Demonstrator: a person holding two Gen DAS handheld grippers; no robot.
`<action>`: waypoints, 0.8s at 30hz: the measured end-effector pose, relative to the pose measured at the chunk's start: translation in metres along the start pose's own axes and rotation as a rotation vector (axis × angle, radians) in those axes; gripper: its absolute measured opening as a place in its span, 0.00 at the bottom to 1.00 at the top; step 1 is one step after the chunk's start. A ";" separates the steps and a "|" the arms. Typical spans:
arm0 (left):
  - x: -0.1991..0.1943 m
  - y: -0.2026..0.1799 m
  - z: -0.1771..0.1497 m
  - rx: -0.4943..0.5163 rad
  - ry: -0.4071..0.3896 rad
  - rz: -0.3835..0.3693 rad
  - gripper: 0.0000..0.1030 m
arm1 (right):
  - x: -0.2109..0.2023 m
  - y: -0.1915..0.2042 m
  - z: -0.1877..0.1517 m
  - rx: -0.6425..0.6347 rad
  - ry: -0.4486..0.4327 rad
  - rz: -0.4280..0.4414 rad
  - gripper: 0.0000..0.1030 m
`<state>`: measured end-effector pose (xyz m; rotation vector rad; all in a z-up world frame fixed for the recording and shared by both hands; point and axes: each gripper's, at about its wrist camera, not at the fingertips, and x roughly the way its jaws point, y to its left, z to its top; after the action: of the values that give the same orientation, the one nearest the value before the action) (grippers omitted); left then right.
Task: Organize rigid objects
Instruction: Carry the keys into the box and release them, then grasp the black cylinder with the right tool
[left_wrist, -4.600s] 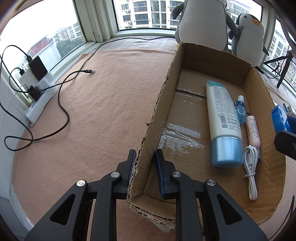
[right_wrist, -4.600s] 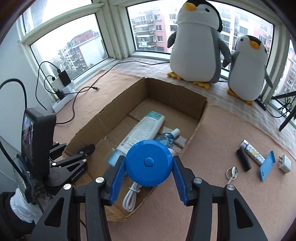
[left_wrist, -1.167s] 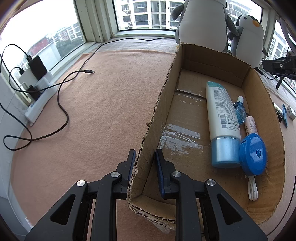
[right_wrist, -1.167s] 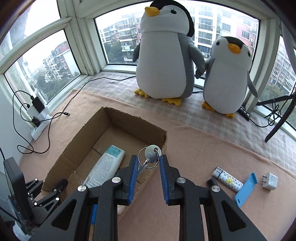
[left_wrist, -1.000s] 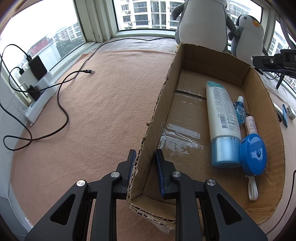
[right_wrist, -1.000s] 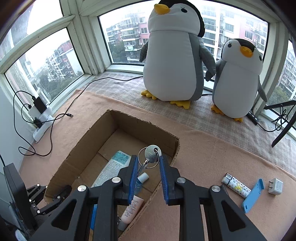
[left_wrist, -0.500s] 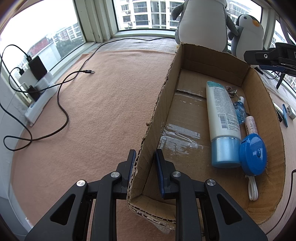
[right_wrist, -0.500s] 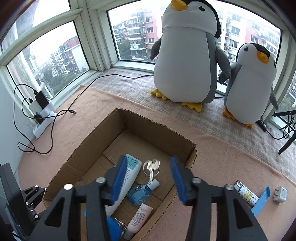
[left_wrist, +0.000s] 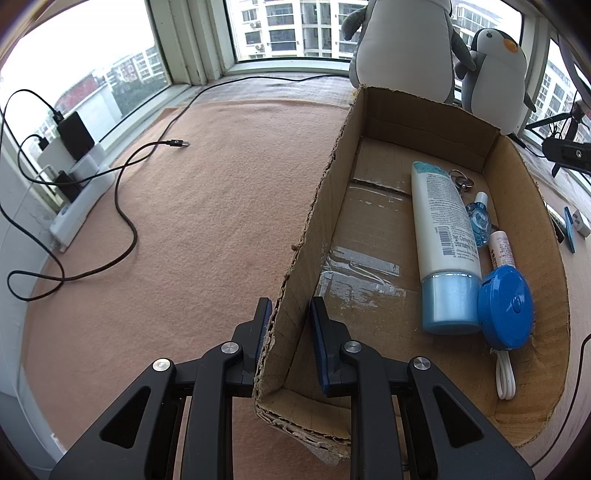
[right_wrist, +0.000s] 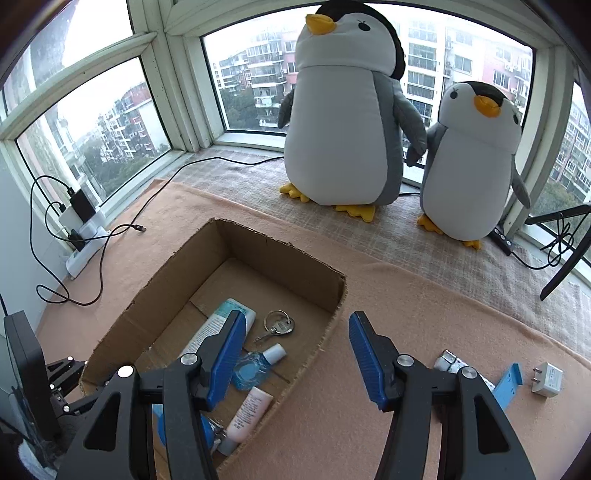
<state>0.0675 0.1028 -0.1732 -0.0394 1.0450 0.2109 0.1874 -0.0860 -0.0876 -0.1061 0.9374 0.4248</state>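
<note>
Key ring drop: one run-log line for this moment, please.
left claw: shut on box wall | right claw: opening, empty | key ring: in box

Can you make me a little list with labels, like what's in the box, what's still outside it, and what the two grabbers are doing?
box: cardboard box, open top, on the tan mat
in box: white tube, keys, small blue bottle, pink tube, round blue case, white cable
outside box: white plug, blue stand, patterned lighter
left gripper: shut on the box's side wall
right gripper: jaws opening, nothing between them
behind: two penguin toys
</note>
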 end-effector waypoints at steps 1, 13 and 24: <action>0.000 0.000 0.000 0.000 0.000 0.000 0.19 | -0.002 -0.007 -0.003 0.006 0.001 -0.007 0.53; 0.000 -0.001 0.000 0.000 0.000 0.001 0.19 | -0.008 -0.083 -0.046 0.063 0.083 -0.044 0.51; 0.000 -0.001 0.001 -0.002 -0.001 0.001 0.19 | 0.027 -0.100 -0.054 0.043 0.171 -0.083 0.34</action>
<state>0.0681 0.1023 -0.1728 -0.0407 1.0440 0.2132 0.2002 -0.1832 -0.1508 -0.1431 1.1060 0.3218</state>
